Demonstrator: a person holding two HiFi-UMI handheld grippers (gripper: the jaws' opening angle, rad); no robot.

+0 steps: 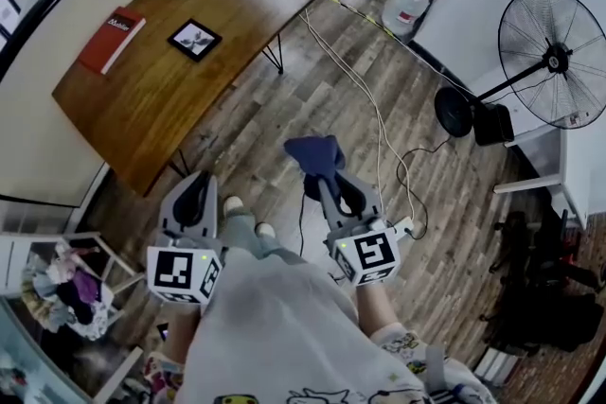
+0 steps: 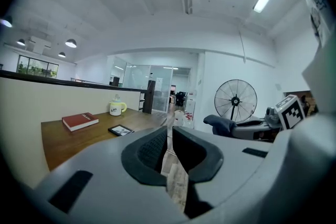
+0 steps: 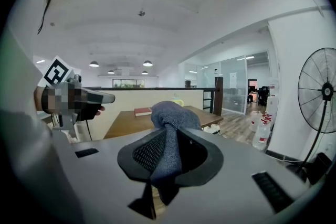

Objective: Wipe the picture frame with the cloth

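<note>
- The right gripper (image 1: 333,181) is clamping the dark blue cloth (image 1: 317,154) between its jaws, over the wood floor.
- The left gripper (image 1: 196,191) is hovering beside it, jaws pressed together and empty.
- The wooden table (image 1: 222,47) is standing ahead, well apart from both grippers.
- A red book (image 1: 112,40) is lying on it.
- The picture frame (image 1: 195,39) is lying flat near the book.

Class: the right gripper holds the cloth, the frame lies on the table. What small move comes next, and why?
Probably carry the right gripper forward toward the picture frame. It is already shut on the cloth, but the frame lies flat on the table well ahead, untouched.
</note>
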